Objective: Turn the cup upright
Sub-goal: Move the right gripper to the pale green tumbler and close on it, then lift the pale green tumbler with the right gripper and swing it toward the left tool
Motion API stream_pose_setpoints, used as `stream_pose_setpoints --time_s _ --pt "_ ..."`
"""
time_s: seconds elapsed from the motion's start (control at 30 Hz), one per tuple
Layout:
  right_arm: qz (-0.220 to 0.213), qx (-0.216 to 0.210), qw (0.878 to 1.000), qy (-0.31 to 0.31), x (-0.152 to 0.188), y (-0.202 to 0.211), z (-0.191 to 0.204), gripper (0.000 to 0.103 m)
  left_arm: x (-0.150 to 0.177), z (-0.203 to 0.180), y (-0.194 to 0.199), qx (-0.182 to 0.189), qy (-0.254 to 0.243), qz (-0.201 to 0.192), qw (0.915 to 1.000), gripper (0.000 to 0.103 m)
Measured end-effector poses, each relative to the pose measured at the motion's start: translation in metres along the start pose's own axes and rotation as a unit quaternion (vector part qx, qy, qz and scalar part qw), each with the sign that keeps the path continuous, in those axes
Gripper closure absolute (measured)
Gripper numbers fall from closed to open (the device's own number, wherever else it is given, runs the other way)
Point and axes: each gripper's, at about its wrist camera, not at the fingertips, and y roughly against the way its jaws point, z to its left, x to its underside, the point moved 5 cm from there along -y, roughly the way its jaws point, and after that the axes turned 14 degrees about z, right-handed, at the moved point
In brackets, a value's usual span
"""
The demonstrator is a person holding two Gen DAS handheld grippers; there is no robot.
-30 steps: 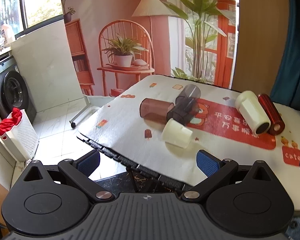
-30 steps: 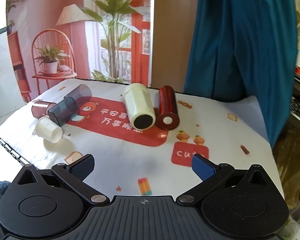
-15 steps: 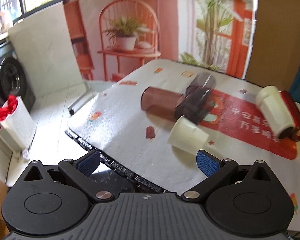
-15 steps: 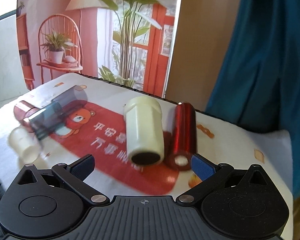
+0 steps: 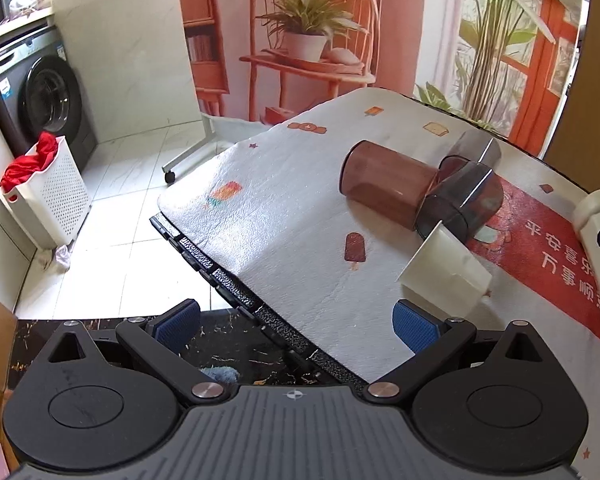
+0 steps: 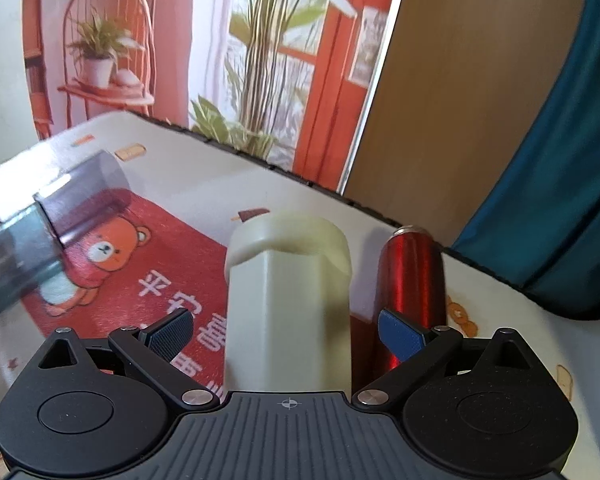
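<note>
Several cups lie on their sides on the patterned table mat [image 5: 284, 232]. In the right wrist view a tall cream cup [image 6: 288, 304] lies between my open right gripper's [image 6: 286, 334] blue pads, not clamped. A red metallic cup [image 6: 412, 280] lies just right of it. In the left wrist view a small cream cup [image 5: 444, 272] lies just beyond my open, empty left gripper's [image 5: 296, 322] right pad. A brown translucent cup [image 5: 384, 184] and a grey translucent cup [image 5: 464, 196] lie behind it, touching; the grey cup also shows in the right wrist view [image 6: 40, 232].
The table's near-left edge [image 5: 236, 284] drops to a tiled floor with a white laundry basket [image 5: 48, 196] and a washing machine [image 5: 40, 96]. A printed backdrop [image 5: 308, 40] stands behind the table. A blue curtain [image 6: 560, 160] hangs at the right.
My right gripper has moved forward and down until the tall cream cup sits between its open fingers. My left gripper has moved closer to the small cream cup.
</note>
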Motion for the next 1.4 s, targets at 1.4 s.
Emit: stream_pose_setpoints --time_s 1.4 --pt "0.099 -0.115 0.977 -0.148 0.145 0.06 0.017 0.028 0.037 -0.026 0.005 0.064 -0.046 0.021 0.9967 0.0"
